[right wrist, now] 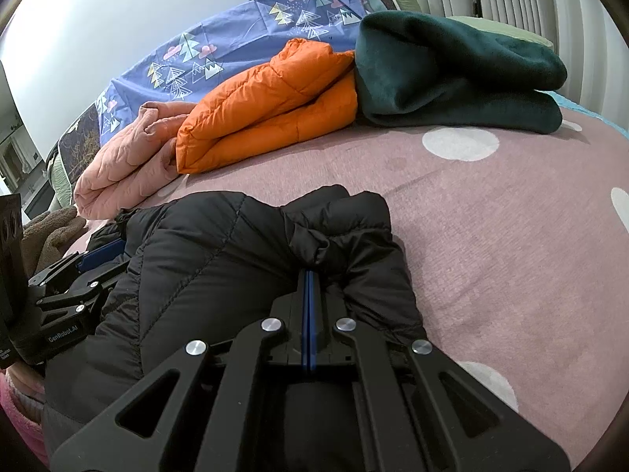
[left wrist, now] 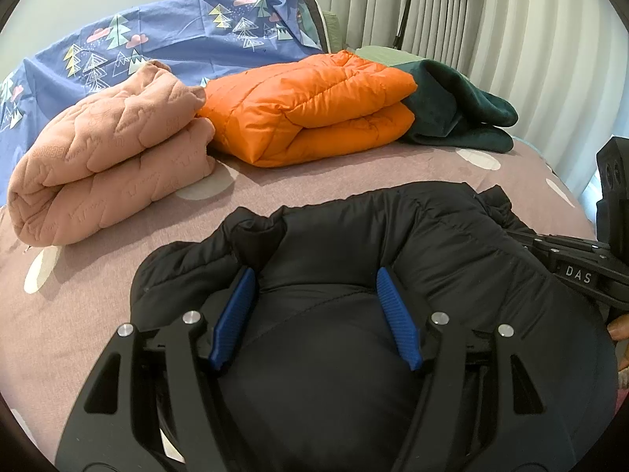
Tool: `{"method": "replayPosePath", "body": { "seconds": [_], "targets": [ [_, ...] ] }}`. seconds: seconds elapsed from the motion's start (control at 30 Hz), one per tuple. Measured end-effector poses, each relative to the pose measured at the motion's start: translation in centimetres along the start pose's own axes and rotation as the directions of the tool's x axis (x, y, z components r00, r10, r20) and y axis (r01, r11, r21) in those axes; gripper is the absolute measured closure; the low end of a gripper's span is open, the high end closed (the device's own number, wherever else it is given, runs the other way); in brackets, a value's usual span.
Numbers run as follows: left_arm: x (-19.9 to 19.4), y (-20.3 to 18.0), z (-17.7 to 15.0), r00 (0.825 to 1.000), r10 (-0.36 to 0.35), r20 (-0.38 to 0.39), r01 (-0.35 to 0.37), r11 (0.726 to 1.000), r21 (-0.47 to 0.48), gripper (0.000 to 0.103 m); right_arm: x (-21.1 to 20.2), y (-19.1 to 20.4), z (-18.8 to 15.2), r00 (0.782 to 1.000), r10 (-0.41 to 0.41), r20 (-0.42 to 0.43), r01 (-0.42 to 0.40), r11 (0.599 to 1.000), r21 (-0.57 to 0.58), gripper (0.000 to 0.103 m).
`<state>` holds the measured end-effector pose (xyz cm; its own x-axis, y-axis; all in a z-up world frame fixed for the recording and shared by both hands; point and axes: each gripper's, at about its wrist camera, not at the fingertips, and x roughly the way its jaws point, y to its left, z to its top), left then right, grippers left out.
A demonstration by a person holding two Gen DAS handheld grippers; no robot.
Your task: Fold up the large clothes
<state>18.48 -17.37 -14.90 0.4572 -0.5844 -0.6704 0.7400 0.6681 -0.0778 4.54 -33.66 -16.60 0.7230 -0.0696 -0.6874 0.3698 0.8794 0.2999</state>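
A black puffer jacket (left wrist: 354,244) lies bunched on the mauve dotted bed sheet (left wrist: 322,177), near the front edge. My left gripper (left wrist: 316,279) is open, its blue pads (left wrist: 397,314) pressed wide apart into the jacket's padded bulk. My right gripper (right wrist: 309,273) is shut on a pinched fold of the black jacket (right wrist: 220,244) at its right end. The left gripper also shows at the left edge of the right wrist view (right wrist: 98,255). The right gripper's body shows at the right edge of the left wrist view.
Three folded garments lie in a row behind: a pink quilted one (left wrist: 106,169), an orange puffer (left wrist: 310,110) and a dark green fleece (left wrist: 460,106). A blue tree-print duvet (left wrist: 157,35) and grey curtains (left wrist: 491,11) are at the back. A brown fleece item (right wrist: 47,232) lies left.
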Motion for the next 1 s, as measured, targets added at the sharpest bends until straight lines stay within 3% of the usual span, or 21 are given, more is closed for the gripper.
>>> {"method": "replayPosePath", "body": {
  "seconds": [0.17, 0.27, 0.37, 0.47, 0.57, 0.63, 0.73, 0.8, 1.0],
  "targets": [
    [-0.5, -0.7, 0.2, 0.998, 0.07, 0.0, -0.07, 0.997, 0.025, 0.037, 0.1, 0.2, 0.0, 1.0, -0.011, 0.0, 0.011, 1.0, -0.016, 0.103],
    [-3.1, -1.2, 0.4, 0.993, 0.121, -0.006, -0.121, 0.993, -0.002, 0.037, 0.0, 0.1, 0.0, 1.0, -0.005, 0.002, 0.005, 1.0, -0.015, 0.103],
    [-8.0, -1.8, -0.7, 0.996, 0.085, 0.036, -0.084, 0.995, -0.047, 0.028, 0.1, -0.2, 0.0, 1.0, 0.007, 0.004, -0.007, 1.0, -0.004, 0.103],
    [-12.9, -3.5, -3.4, 0.995, 0.063, 0.078, -0.063, 0.998, -0.008, 0.023, 0.0, -0.1, -0.1, 1.0, 0.01, 0.008, -0.01, 1.0, -0.003, 0.103],
    [-17.3, -6.0, -7.2, 0.997, 0.034, 0.065, -0.037, 0.998, 0.05, 0.019, -0.1, -0.1, -0.1, 1.0, 0.013, 0.013, -0.013, 1.0, -0.001, 0.103],
    [-19.0, -8.2, -10.1, 1.0, 0.005, 0.015, -0.007, 0.994, 0.107, 0.018, -0.2, 0.1, -0.2, 1.0, 0.008, 0.019, -0.008, 1.0, -0.005, 0.103],
    [-18.8, -11.2, -13.1, 0.998, 0.025, -0.063, -0.013, 0.983, 0.183, 0.017, -0.3, 0.1, -0.1, 1.0, 0.005, 0.026, -0.004, 1.0, -0.009, 0.103],
    [-17.3, -12.7, -14.4, 0.99, 0.11, -0.093, -0.086, 0.97, 0.228, 0.017, -0.3, 0.1, -0.2, 1.0, 0.009, 0.027, -0.008, 1.0, -0.006, 0.103],
    [-15.1, -13.5, -12.3, 0.981, 0.192, -0.014, -0.187, 0.971, 0.149, 0.016, -0.3, -0.2, -0.3, 0.999, 0.024, 0.027, -0.025, 1.0, 0.011, 0.103]
  ]
}}
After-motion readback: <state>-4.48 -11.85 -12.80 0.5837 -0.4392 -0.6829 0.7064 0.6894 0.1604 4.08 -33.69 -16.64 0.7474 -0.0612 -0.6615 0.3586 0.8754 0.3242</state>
